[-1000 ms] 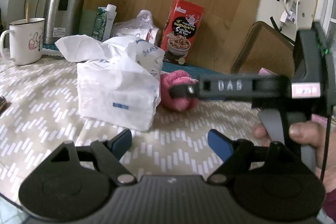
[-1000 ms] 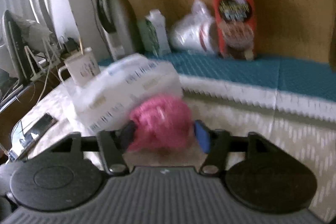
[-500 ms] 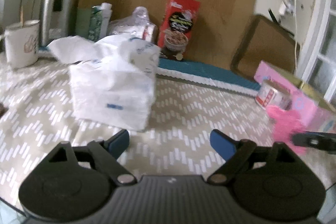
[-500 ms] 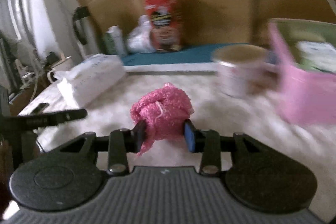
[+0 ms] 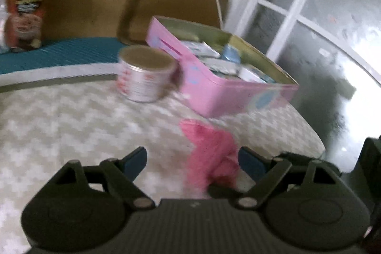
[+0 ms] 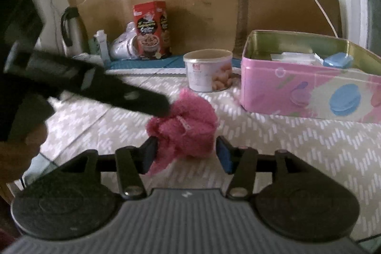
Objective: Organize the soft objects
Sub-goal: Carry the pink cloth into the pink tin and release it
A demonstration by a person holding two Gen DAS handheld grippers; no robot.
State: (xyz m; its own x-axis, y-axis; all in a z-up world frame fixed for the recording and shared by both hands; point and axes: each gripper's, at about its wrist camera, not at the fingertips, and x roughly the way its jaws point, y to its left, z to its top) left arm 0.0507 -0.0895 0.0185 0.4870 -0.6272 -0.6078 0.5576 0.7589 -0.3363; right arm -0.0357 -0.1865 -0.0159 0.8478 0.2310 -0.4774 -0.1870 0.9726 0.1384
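Observation:
A fluffy pink cloth is bunched between the blue pads of my right gripper, which is shut on it and holds it just above the patterned tablecloth. In the left wrist view the same cloth lies between the wide-apart fingers of my left gripper, which is open. The left gripper's finger touches the cloth's upper left in the right wrist view. An open pink tin box stands to the right; it also shows in the left wrist view.
A round can stands left of the pink box, also in the left wrist view. A red cereal box, a carton, a bag and a thermos stand at the back. The table's right edge is near.
My right gripper carried the pink cloth away from the tissue pack to the front of the pink box. My left gripper swung right and now has its open fingers around the cloth.

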